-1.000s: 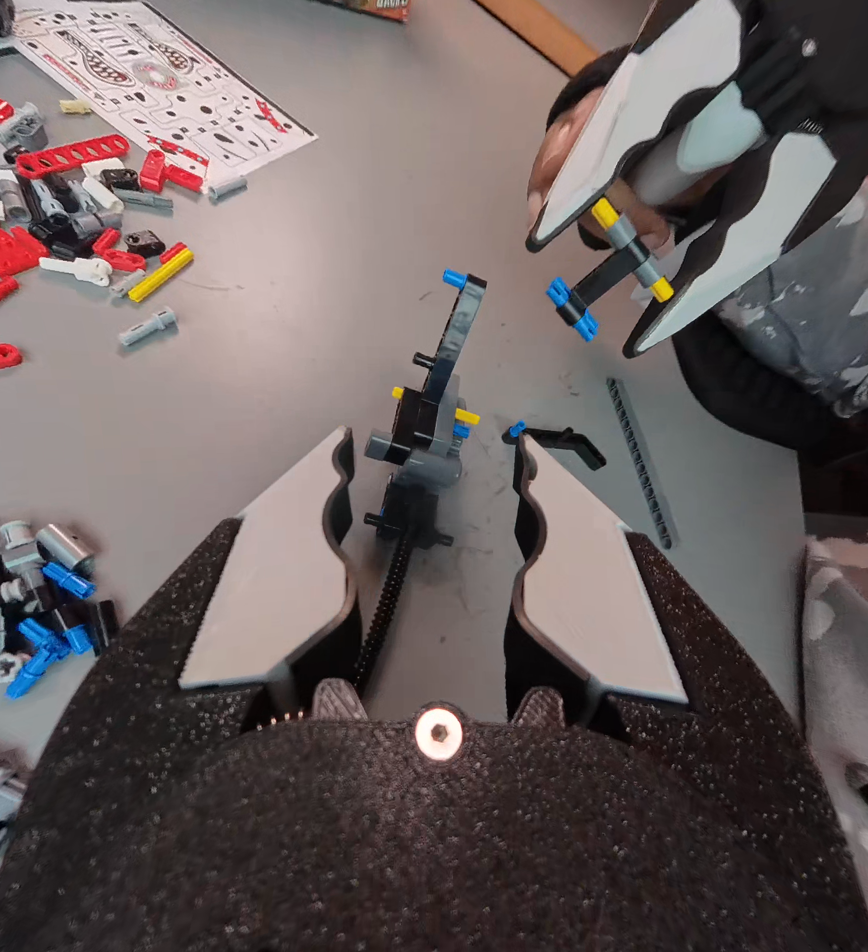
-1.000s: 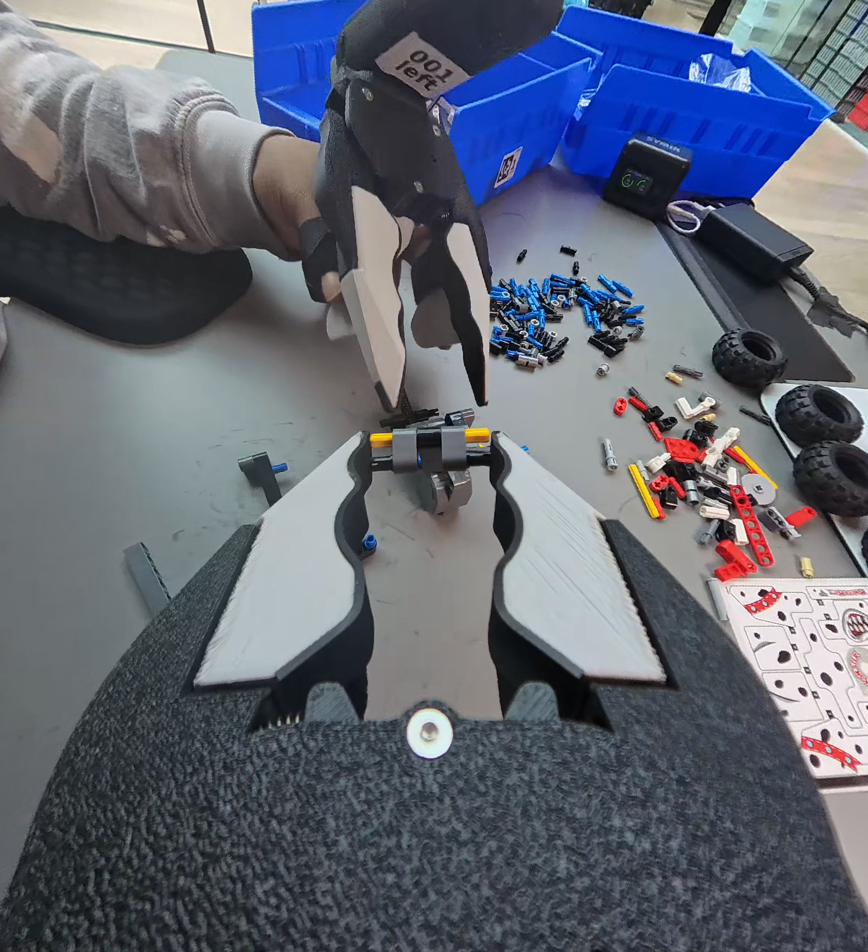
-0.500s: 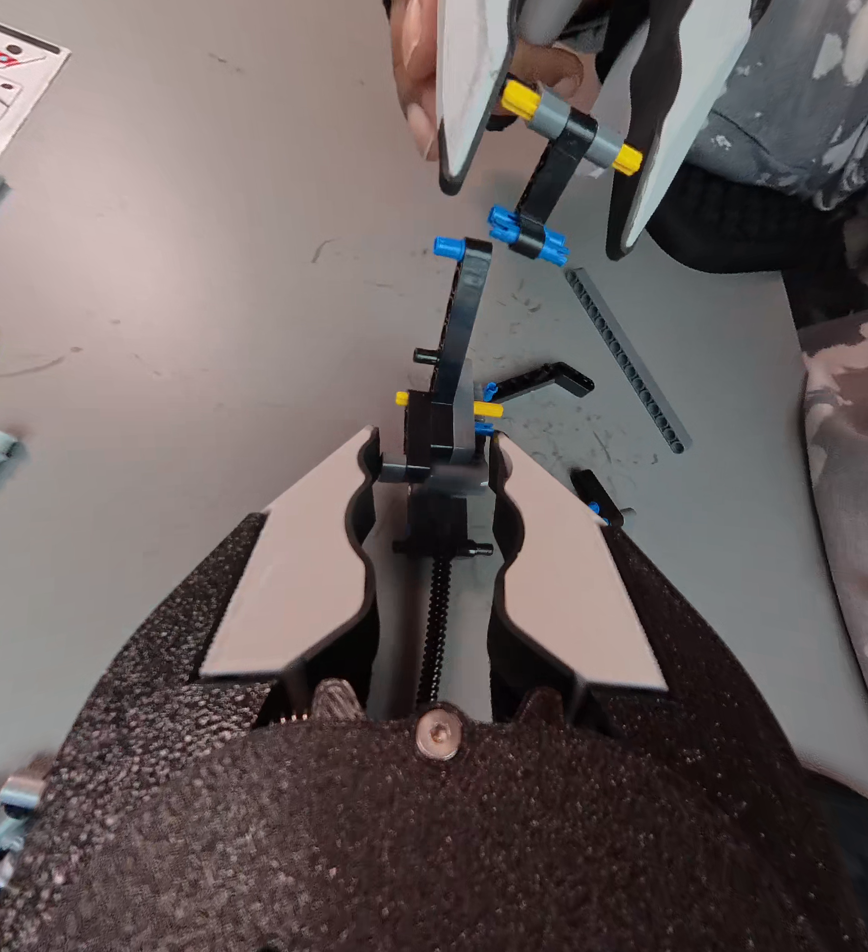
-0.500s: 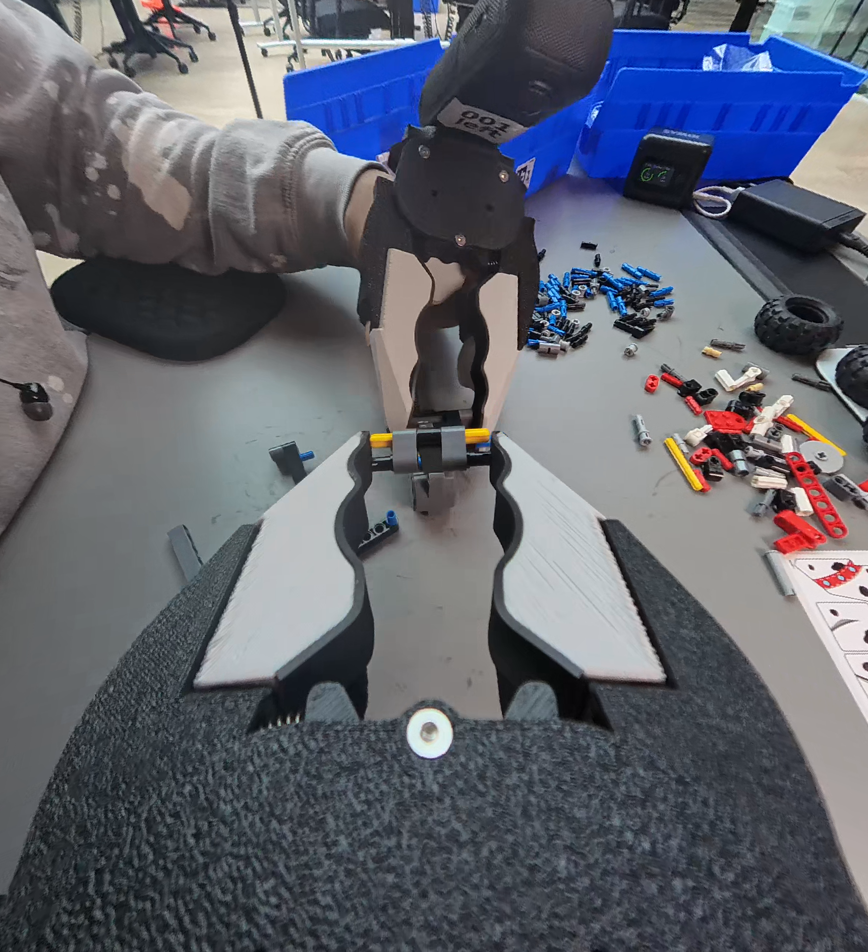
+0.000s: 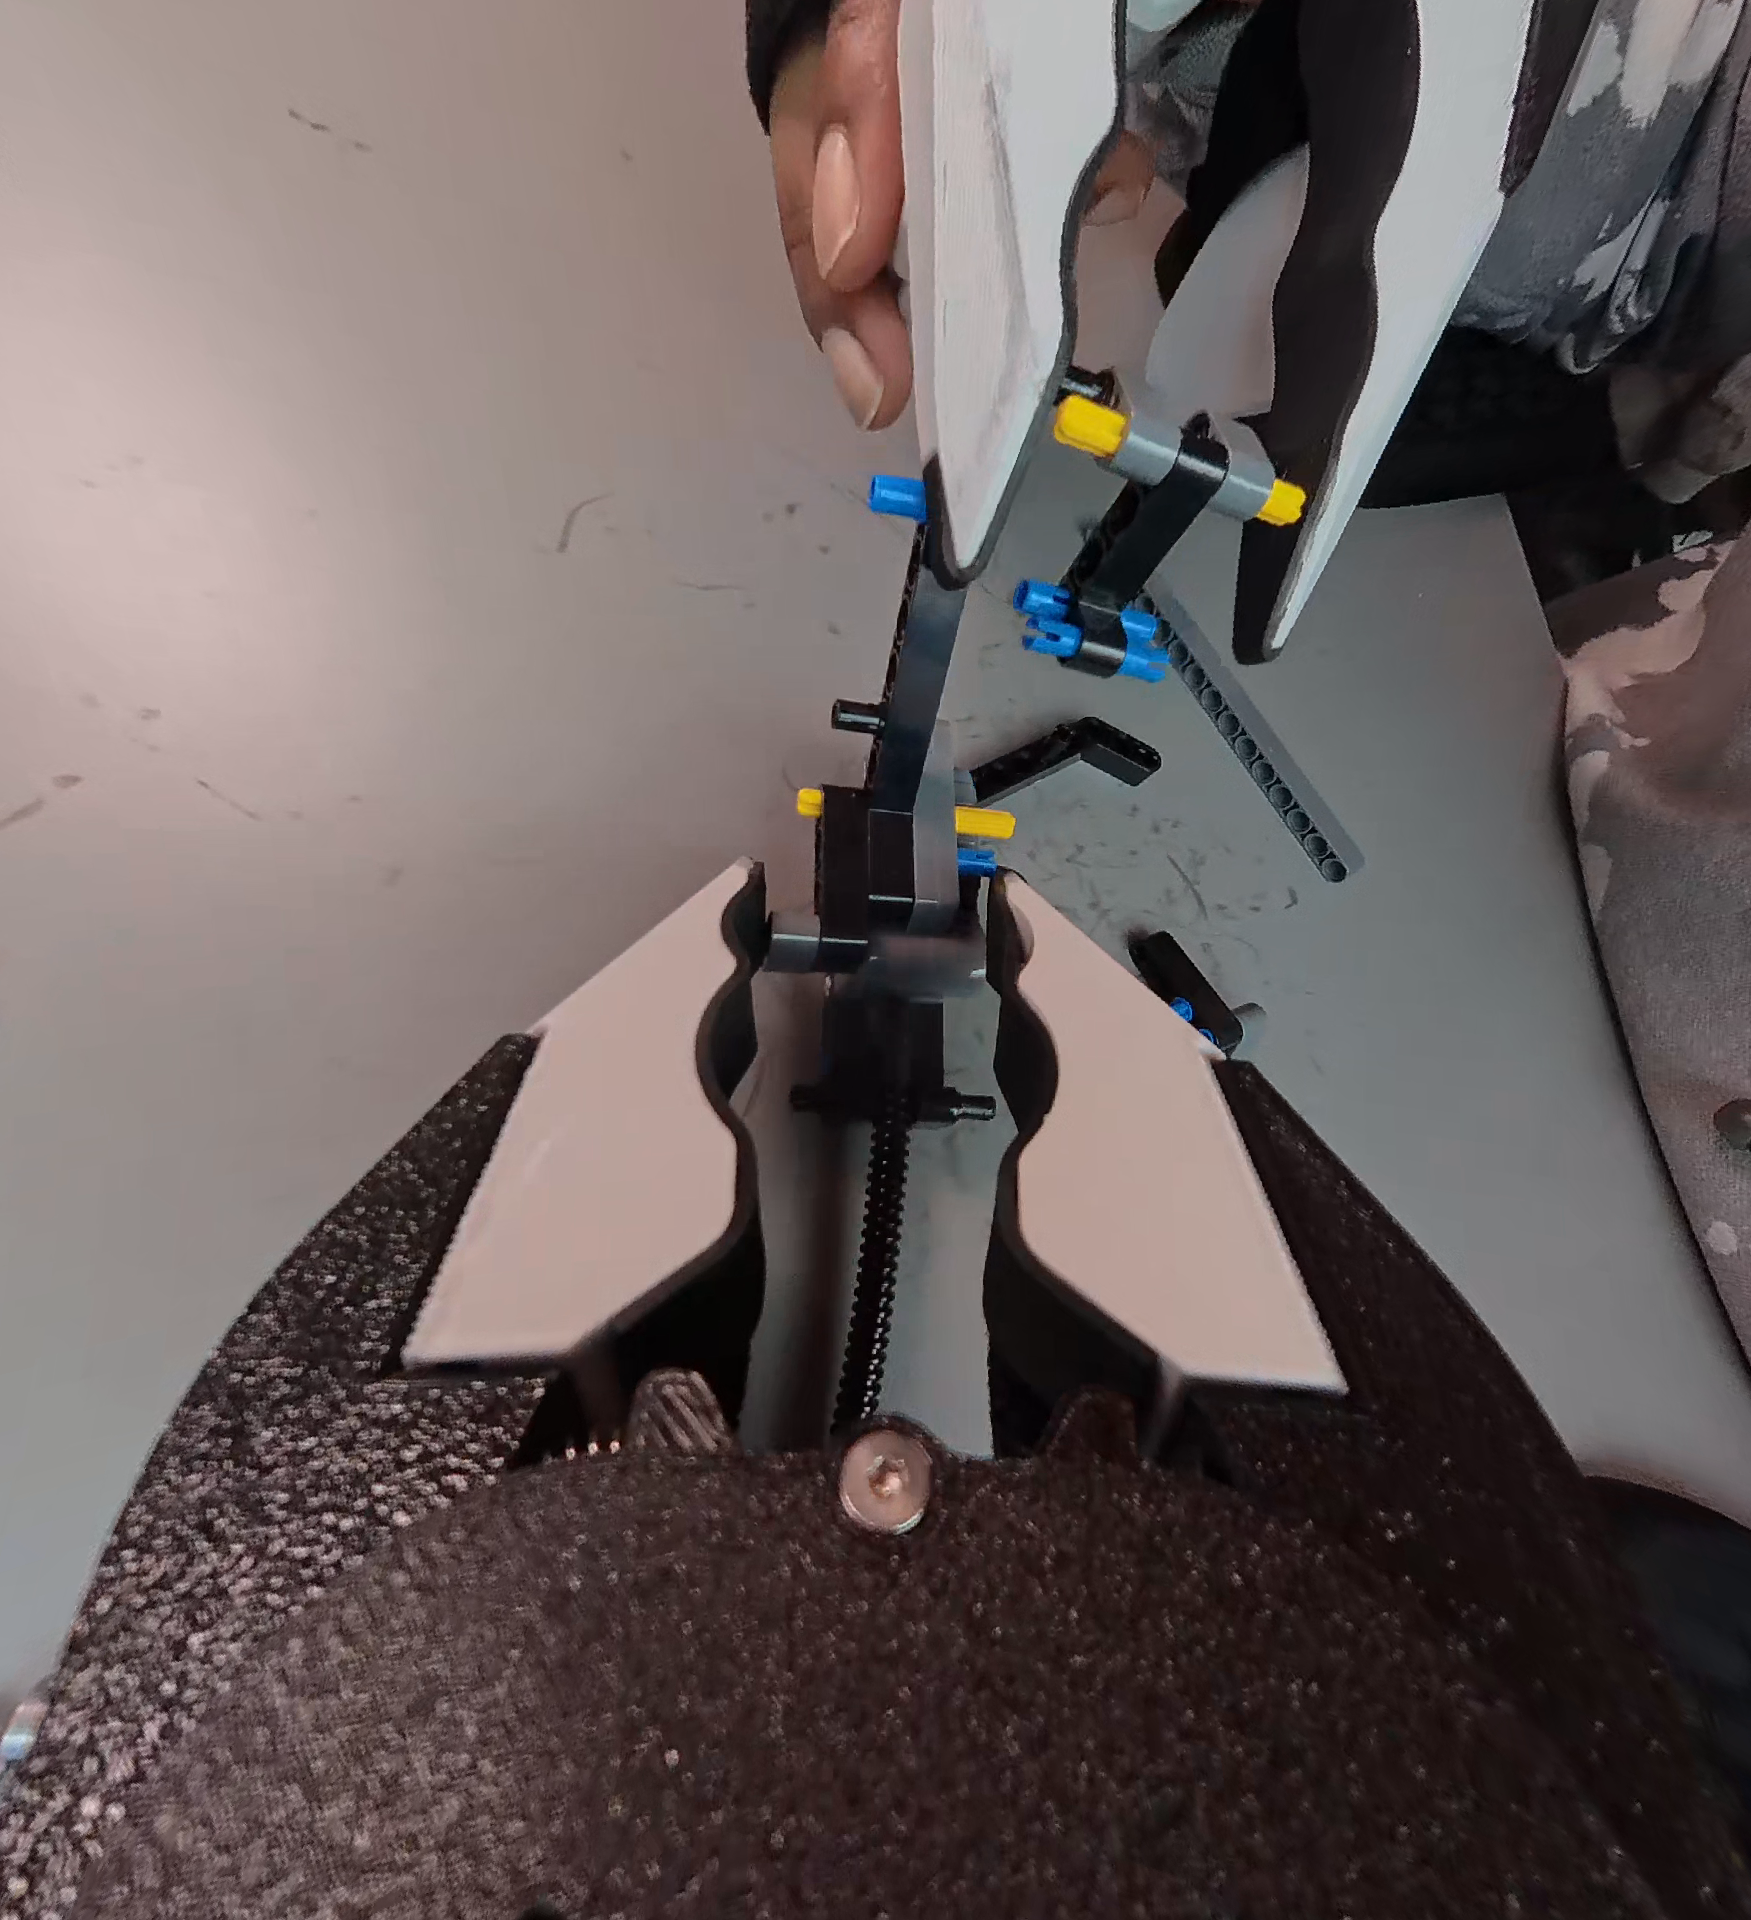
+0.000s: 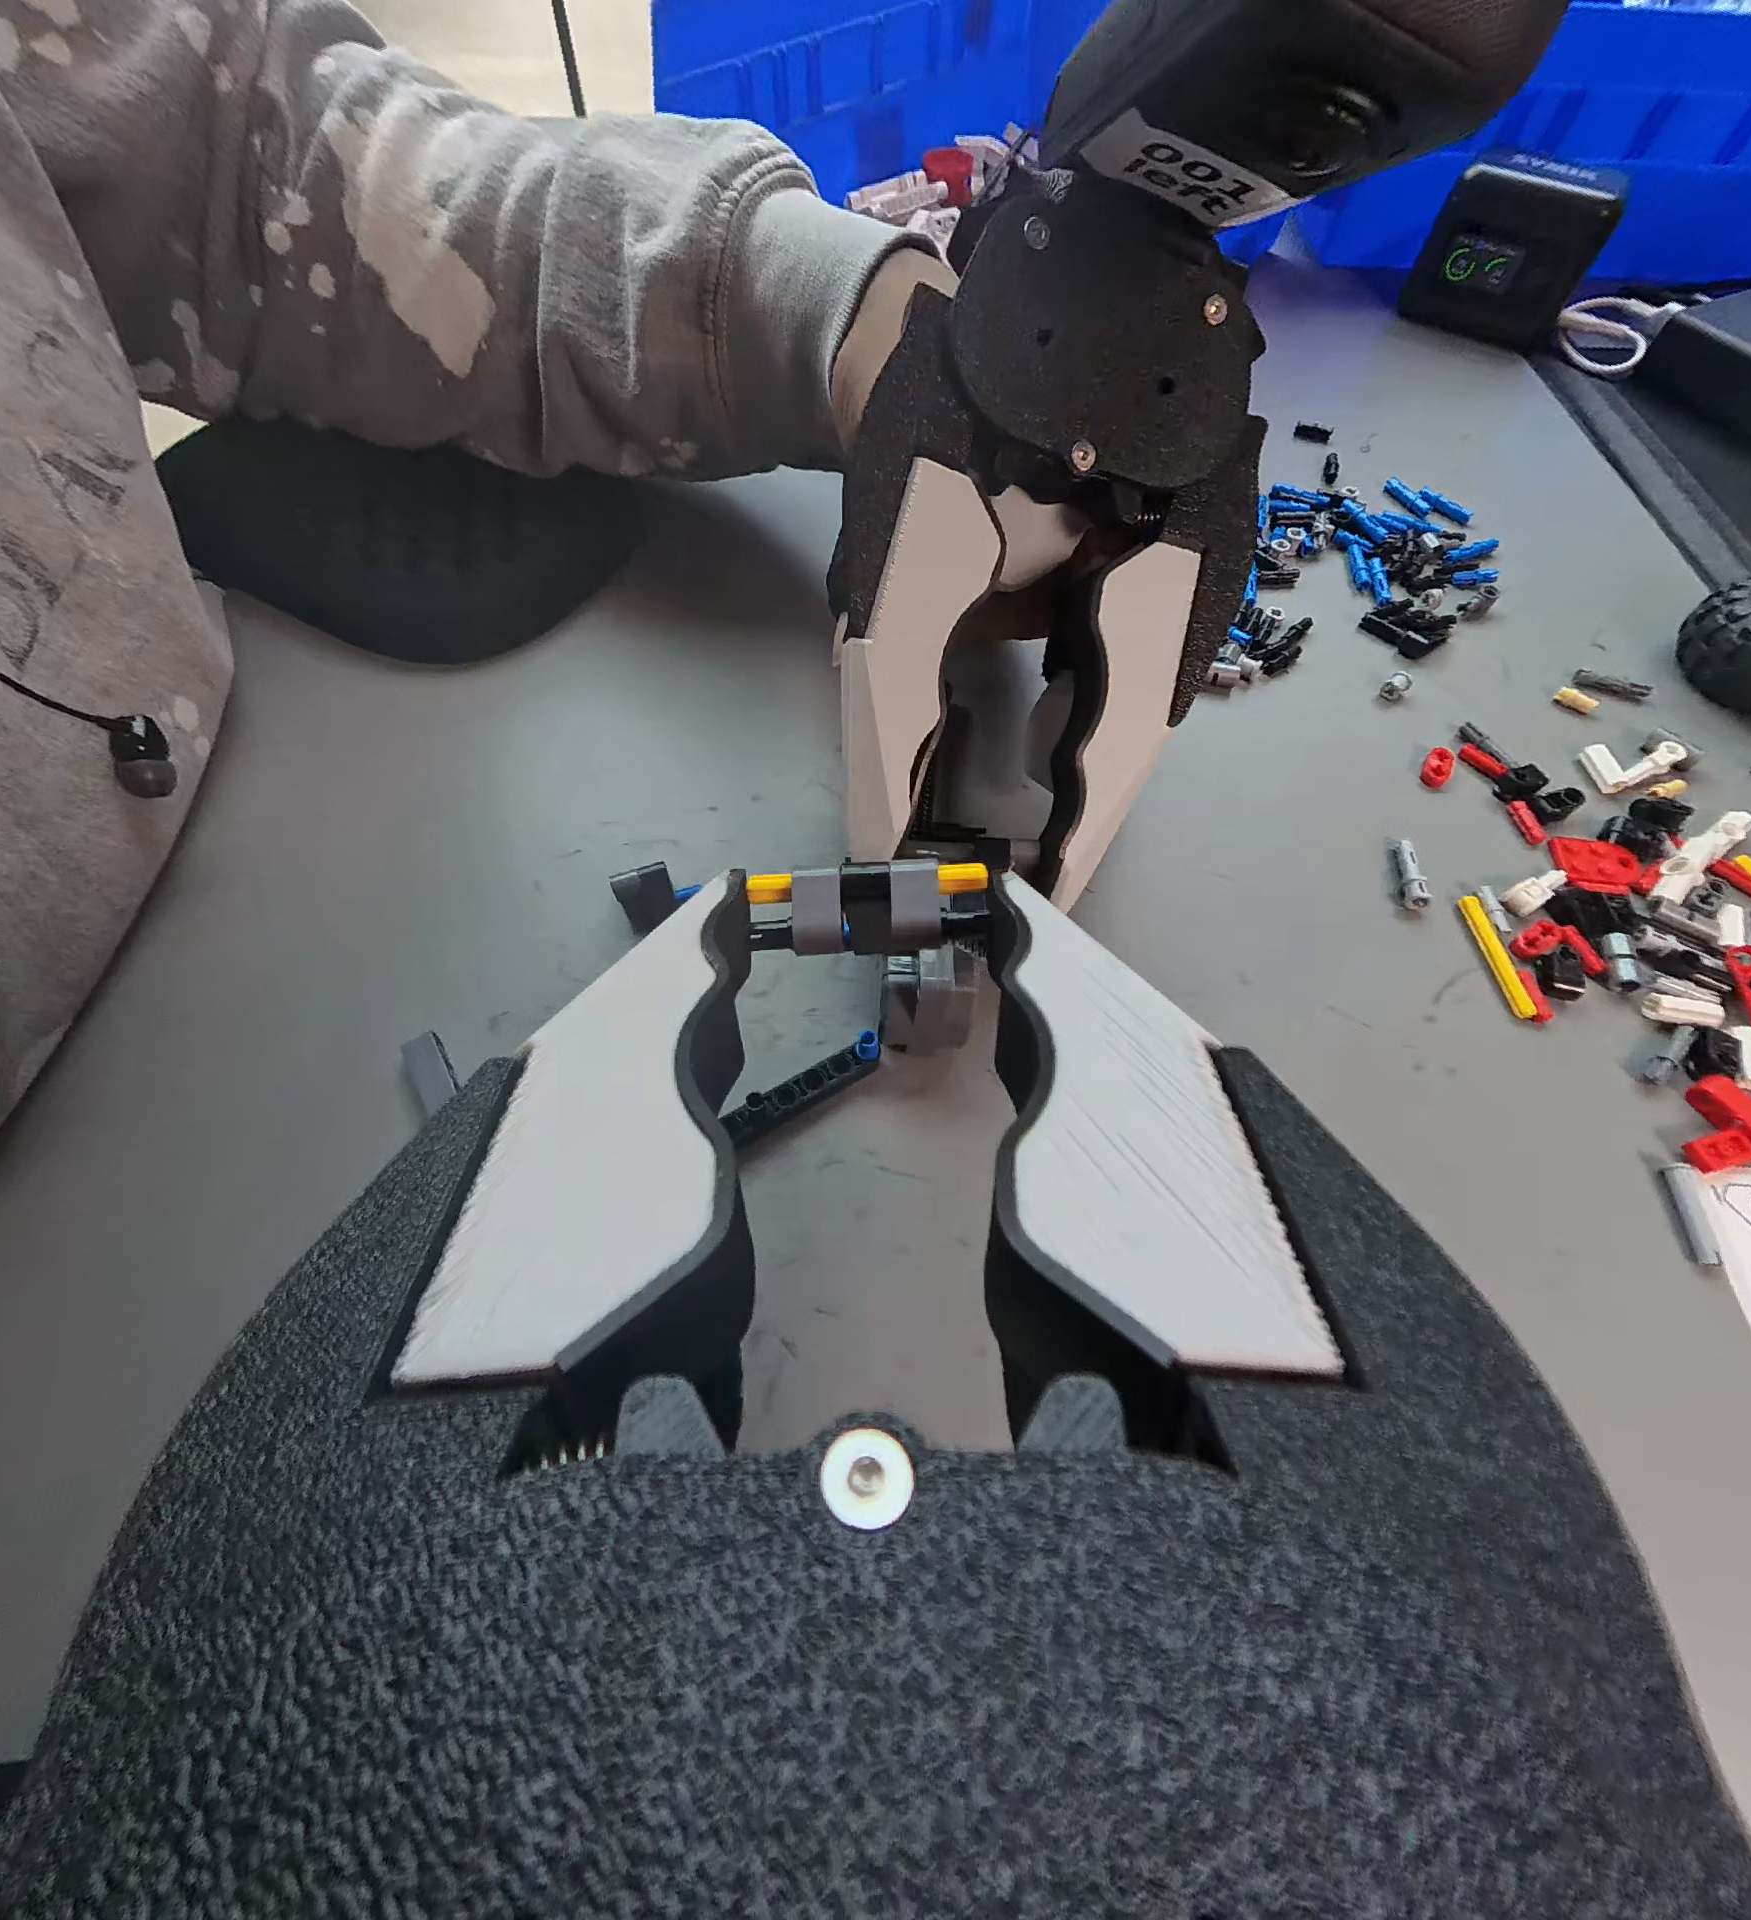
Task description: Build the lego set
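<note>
The half-built model (image 5: pixel 892 883) is clamped at the tips of the left claw (image 5: pixel 876 914), steadied upright for joining. A black arm piece (image 5: pixel 1141 520) is pinched by its yellow axle in the right claw (image 6: pixel 871 894), just beyond the model's top, seemingly to be pinned on.

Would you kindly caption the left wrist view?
Left gripper clamps black-and-grey Lego assembly; right gripper brings black beam piece alongside.
</note>
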`<act>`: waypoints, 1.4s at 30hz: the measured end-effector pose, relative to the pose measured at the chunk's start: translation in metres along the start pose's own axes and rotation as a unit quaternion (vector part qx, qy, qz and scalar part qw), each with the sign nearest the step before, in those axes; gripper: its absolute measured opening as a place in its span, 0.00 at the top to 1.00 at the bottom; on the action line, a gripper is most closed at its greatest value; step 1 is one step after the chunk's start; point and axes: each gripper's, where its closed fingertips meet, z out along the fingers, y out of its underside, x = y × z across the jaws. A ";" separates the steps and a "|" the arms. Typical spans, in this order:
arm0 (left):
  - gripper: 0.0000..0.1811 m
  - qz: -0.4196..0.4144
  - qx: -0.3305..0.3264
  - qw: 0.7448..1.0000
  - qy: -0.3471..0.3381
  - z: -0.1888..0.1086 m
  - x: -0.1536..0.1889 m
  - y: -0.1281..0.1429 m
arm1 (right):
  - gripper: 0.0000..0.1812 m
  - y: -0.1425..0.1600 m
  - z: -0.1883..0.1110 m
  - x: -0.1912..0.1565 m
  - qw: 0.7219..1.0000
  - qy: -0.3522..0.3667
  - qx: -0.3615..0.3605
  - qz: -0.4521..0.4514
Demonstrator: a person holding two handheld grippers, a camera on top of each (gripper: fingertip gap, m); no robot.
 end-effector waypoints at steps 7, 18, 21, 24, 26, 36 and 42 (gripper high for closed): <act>0.73 0.003 0.001 1.000 -0.014 -0.003 -0.002 0.001 | 0.75 0.000 0.002 -0.003 1.000 0.014 -0.015 -0.014; 0.77 -0.079 0.146 0.984 -0.062 -0.049 0.012 -0.047 | 0.75 -0.018 -0.007 0.005 0.998 0.043 0.036 -0.021; 0.79 -0.172 0.216 0.960 -0.049 -0.050 0.017 -0.061 | 0.75 -0.025 -0.009 0.006 0.996 0.054 0.054 -0.036; 0.79 -0.256 0.275 0.927 0.007 -0.047 0.023 -0.065 | 0.75 -0.032 -0.011 0.005 0.995 0.054 0.075 -0.041; 0.79 -0.287 0.288 0.913 0.042 -0.044 0.027 -0.064 | 0.75 -0.034 -0.012 0.003 0.994 0.051 0.081 -0.045; 0.88 -0.326 0.359 0.875 0.009 -0.073 -0.004 -0.051 | 0.75 -0.025 -0.016 0.009 0.995 0.062 0.065 -0.046; 1.00 -0.309 0.334 0.890 -0.017 -0.069 -0.009 -0.041 | 0.75 -0.012 -0.016 0.014 0.996 0.062 0.045 -0.039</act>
